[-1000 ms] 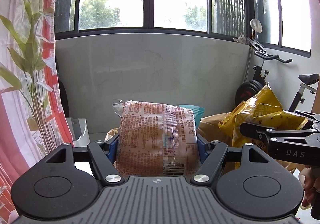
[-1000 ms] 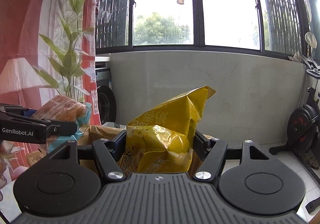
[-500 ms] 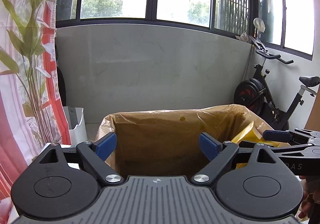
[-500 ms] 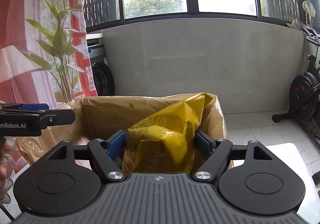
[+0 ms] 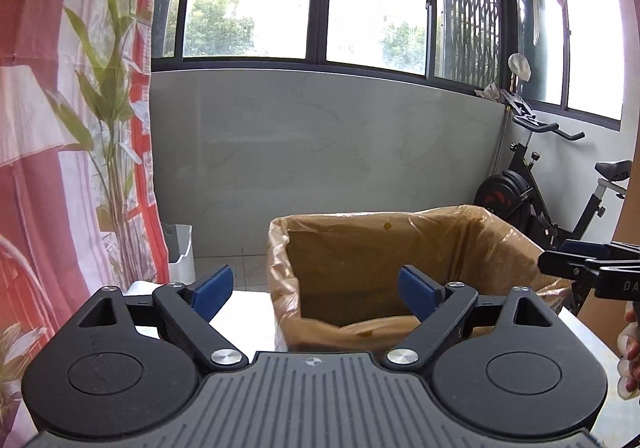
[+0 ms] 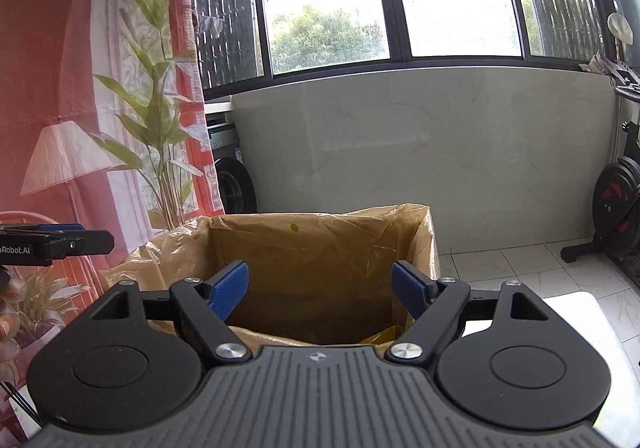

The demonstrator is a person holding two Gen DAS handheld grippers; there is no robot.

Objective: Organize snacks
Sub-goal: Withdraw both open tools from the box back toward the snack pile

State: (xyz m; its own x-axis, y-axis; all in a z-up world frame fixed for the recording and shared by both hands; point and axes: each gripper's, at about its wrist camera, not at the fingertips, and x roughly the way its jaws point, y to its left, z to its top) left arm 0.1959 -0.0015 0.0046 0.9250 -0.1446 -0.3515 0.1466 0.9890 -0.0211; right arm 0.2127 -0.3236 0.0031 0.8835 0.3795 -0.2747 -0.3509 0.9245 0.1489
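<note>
My left gripper [image 5: 316, 288] hangs just short of the brown cardboard box lined with clear plastic film [image 5: 400, 240], blue pads spread wide, nothing between them. My right gripper [image 6: 320, 288] sits at the box's near rim, jaws opening, also empty. Inside the box, low against the near wall, I make out a scrap of yellow crinkled snack bag [image 6: 376, 336]. Box stands on a white tabletop [image 6: 580, 308].
</note>
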